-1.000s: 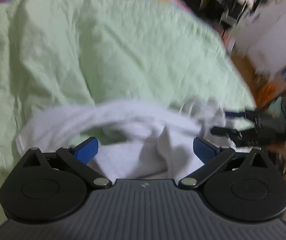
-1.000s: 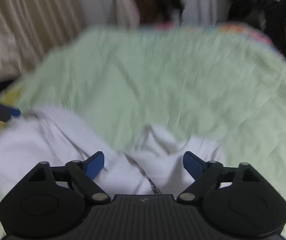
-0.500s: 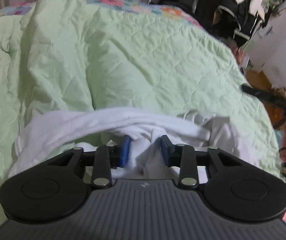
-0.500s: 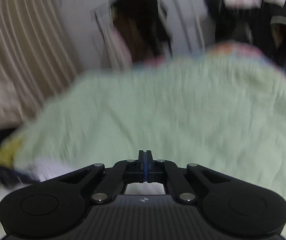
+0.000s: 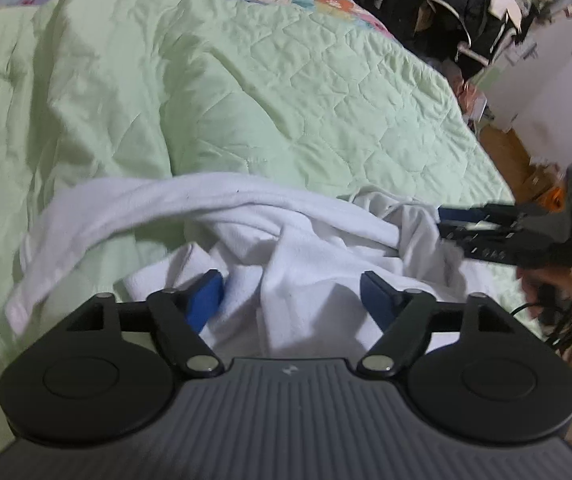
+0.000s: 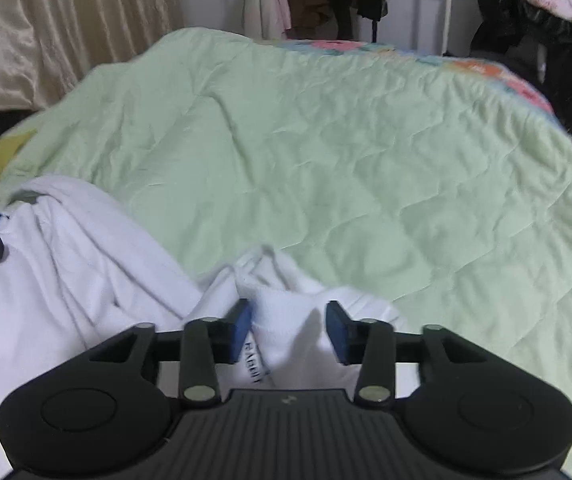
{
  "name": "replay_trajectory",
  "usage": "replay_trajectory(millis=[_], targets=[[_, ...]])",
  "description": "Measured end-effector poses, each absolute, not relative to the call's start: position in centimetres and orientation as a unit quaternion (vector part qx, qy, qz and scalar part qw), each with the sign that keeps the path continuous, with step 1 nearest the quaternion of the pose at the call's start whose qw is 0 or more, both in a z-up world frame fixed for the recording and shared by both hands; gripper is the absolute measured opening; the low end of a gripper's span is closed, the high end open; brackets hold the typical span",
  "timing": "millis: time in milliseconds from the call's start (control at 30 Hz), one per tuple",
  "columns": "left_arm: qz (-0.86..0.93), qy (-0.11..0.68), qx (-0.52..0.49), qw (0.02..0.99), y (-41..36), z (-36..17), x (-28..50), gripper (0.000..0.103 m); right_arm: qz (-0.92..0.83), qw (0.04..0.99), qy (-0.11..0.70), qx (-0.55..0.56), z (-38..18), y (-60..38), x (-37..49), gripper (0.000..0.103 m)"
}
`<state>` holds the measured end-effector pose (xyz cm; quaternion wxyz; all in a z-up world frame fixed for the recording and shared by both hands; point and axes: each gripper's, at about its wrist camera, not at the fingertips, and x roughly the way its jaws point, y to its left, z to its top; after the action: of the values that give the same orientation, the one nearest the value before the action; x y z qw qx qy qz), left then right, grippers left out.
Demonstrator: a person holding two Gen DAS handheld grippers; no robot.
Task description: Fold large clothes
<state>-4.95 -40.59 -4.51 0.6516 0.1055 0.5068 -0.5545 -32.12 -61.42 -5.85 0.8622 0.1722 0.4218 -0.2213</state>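
Not far along, I'd say. The white garment [image 5: 246, 236] sits bunched in a heap at the near edge of the bed, on the green quilt [image 5: 266, 92]. No flat panel, no clean crease anywhere I can see, so basically all the folding is left: spread it out, find edges, fold.

Left side first. My left gripper [image 5: 291, 300] hangs low over the heap w/ fingers [image 5: 206, 300] spread wide, released. A raised ridge of fabric runs up betw. them, but the pads look apart from it on the right side; nothing's held. It's angled down and fwd toward the far side of the bed.

Center: a thick rolled band of cloth arcs across the pile, left end trailing onto the quilt.

Right side. My right gripper [image 6: 289, 332] is also low at the near edge, pointing across the bed. Its fingers [image 6: 242, 328] are part open around a peaked wad of white cloth w/ a printed label near it; left pad looks touching, right pad shows a gap. So not clamped yet, imo about to pinch. In the left view it reaches in sideways at the heap's right end.
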Motion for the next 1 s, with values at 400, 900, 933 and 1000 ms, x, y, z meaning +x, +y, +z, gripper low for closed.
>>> replay_trajectory(millis=[400,900,933,1000], targets=[[-0.492,0.616,-0.04,0.613,-40.7,-8.5,-2.8,0.097,-0.186,0.852,0.467,0.15,-9.3,-62.9,-28.8,0.041],[-0.494,0.446,-0.069,0.743,-37.2,-1.5,-0.7,0.024,-0.319,0.921,0.157,0.158,6.8,-61.8,-35.2,0.016],[-0.489,0.418,-0.066,0.763,-36.7,-0.6,-0.7,0.024,-0.325,0.922,0.136,0.164,7.8,-62.0,-35.8,0.016],[-0.479,0.394,-0.066,0.782,-36.0,0.3,-0.2,0.024,-0.326,0.92,0.125,0.177,8.5,-62.9,-36.3,0.015]])
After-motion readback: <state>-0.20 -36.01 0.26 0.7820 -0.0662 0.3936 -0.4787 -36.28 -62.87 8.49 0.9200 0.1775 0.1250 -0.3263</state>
